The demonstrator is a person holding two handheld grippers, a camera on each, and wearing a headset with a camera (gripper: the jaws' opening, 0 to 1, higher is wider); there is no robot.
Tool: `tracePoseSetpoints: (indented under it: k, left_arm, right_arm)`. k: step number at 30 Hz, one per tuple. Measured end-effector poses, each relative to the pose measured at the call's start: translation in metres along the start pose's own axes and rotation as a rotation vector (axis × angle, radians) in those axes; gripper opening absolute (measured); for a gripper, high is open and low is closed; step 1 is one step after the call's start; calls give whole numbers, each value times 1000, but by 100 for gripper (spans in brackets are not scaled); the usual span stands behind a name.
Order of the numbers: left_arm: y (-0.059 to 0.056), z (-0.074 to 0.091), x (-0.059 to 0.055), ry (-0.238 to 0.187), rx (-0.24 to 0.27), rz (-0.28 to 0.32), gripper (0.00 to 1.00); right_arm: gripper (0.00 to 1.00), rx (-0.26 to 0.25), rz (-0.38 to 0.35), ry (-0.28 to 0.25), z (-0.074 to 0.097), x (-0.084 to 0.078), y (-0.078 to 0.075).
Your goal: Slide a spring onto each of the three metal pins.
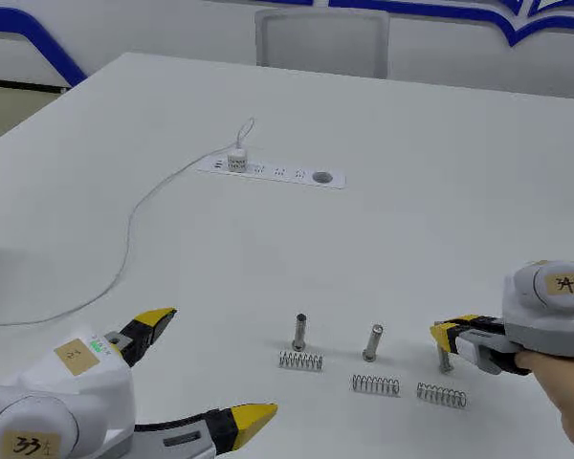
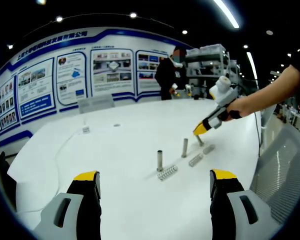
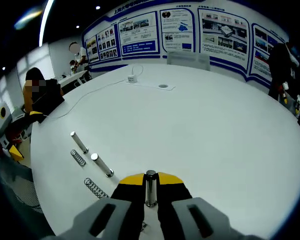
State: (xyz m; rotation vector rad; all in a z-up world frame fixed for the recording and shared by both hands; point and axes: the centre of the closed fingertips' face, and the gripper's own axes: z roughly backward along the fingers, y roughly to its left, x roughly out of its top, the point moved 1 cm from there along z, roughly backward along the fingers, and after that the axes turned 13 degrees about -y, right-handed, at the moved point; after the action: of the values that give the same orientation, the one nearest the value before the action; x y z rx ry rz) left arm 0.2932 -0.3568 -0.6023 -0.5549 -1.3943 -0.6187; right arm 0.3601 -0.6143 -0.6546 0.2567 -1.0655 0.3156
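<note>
The right gripper point(image 1: 444, 337) pinches the rightmost pin point(image 3: 150, 186), just right of the middle pin point(image 1: 372, 341). The left gripper point(image 1: 210, 365) gapes wide, well left of that pin. Three springs point(image 1: 375, 384) lie flat near it.

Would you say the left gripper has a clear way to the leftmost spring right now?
Probably yes: the left gripper hangs open, bare table lies between it and the leftmost spring, and the right gripper is away at the far pin.
</note>
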Motion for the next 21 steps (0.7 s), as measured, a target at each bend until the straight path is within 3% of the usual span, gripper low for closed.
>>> tracePoseSetpoints:
  k: [7,11,21]
  left_arm:
    - [-1,-1,0,0,-5,-3,92]
    - [-1,0,-1,5,-3,-3,92]
    - [-1,0,-1,6,-6,-5,92]
  right_arm:
    - [9,-3,-3,-15,1,2,-1]
    - [8,9,1,-51,0,6,2]
    - [8,6,30,-45,2,5,4]
